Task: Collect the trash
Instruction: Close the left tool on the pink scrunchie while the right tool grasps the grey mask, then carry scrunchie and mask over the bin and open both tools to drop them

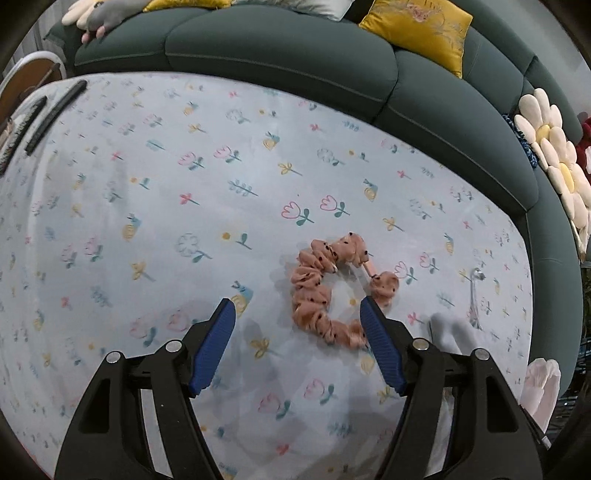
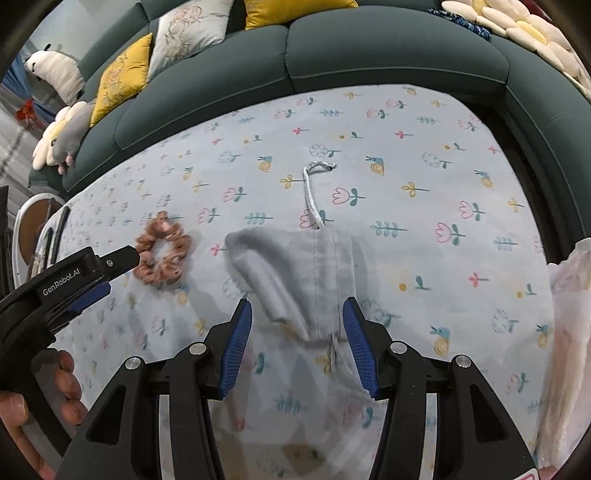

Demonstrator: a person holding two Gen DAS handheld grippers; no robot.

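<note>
A pink dotted scrunchie point(image 1: 325, 295) lies on the flower-print tablecloth point(image 1: 166, 206). My left gripper point(image 1: 297, 308) is open just above the cloth, its right pad point(image 1: 380, 343) beside the scrunchie's right part. In the right wrist view the scrunchie point(image 2: 162, 254) lies at the left, with the left gripper point(image 2: 110, 264) next to it. A grey drawstring pouch point(image 2: 295, 273) with a white cord point(image 2: 310, 192) lies before my right gripper point(image 2: 297, 317), which is open with the pouch's near end between its pads. The pouch's edge also shows in the left wrist view point(image 1: 452, 330).
A dark green sofa point(image 1: 280, 48) with yellow cushions point(image 1: 417, 29) curves round the table's far side. A pale pink plastic bag point(image 2: 569, 332) sits at the table's right edge. Dark flat bars point(image 1: 55, 114) lie at the far left. A flower cushion point(image 1: 554, 155) rests on the sofa.
</note>
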